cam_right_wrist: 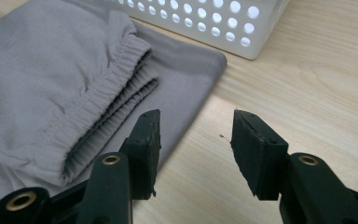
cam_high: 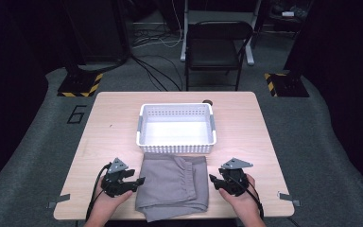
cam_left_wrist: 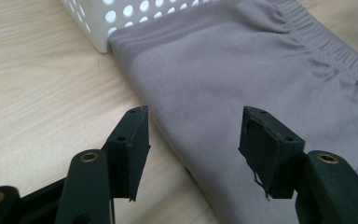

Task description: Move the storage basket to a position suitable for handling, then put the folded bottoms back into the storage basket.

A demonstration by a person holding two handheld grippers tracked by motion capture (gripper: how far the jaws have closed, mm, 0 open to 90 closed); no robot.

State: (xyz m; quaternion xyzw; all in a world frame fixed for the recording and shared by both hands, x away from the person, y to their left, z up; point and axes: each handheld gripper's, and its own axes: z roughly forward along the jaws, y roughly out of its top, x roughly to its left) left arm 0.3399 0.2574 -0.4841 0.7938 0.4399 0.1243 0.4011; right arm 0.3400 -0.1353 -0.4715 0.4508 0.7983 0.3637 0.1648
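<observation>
Grey folded garment (cam_high: 174,184) on table | left gripper (cam_high: 139,181), right gripper (cam_high: 211,178) open beside it

Lab, hazard-taped stands (cam_high: 79,85), floor cables (cam_high: 156,71)

A wooden table (cam_high: 255,127) bears a white basket (cam_high: 176,146) and folded grey trousers (cam_high: 172,184).

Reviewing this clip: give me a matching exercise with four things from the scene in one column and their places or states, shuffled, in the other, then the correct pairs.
Things:
1. white basket
2. grey folded garment
3. left gripper
4. black chair

Places or states:
A. on the floor beyond the table's far edge
B. jaws apart over the garment's left edge, nothing pinched
C. flat on the table between the two grippers
D. mid-table, just behind the garment

Pairs: 1-D, 2-C, 3-B, 4-A
</observation>
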